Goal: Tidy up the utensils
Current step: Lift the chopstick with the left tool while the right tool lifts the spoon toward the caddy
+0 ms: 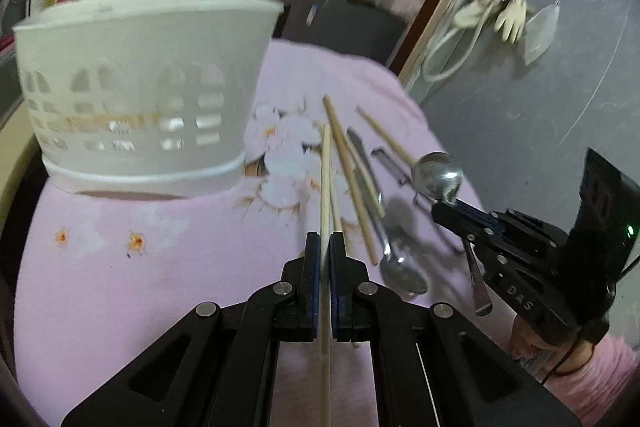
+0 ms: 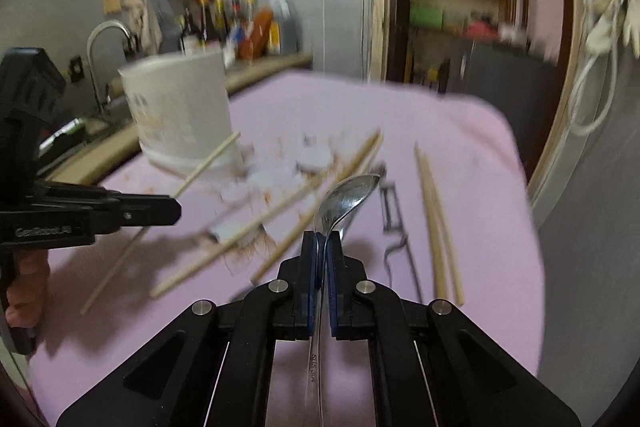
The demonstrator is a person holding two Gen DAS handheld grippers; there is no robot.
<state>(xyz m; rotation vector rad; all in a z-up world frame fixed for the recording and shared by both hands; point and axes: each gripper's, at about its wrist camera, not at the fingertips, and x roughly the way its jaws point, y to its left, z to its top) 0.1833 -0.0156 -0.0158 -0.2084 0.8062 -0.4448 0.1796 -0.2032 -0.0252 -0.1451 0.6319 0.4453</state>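
White plastic basket [image 1: 132,95] stands at the left on the pink-covered table [image 1: 168,267]. To its right, the left tool [image 1: 325,247] is clamped on one wooden chopstick [image 1: 326,187]. More chopsticks [image 1: 352,179] and a spoon [image 1: 400,267] lie beside. Further right, the right tool [image 2: 322,247] is clamped on a steel spoon [image 2: 346,199] — lifted above the table.

Wooden chopstick [image 1: 326,187] and steel spoon [image 2: 346,201] held above pink cloth [image 1: 160,267]

Left gripper [image 1: 325,247] clamps chopstick [image 1: 326,187]; holder [image 1: 140,87] ahead.
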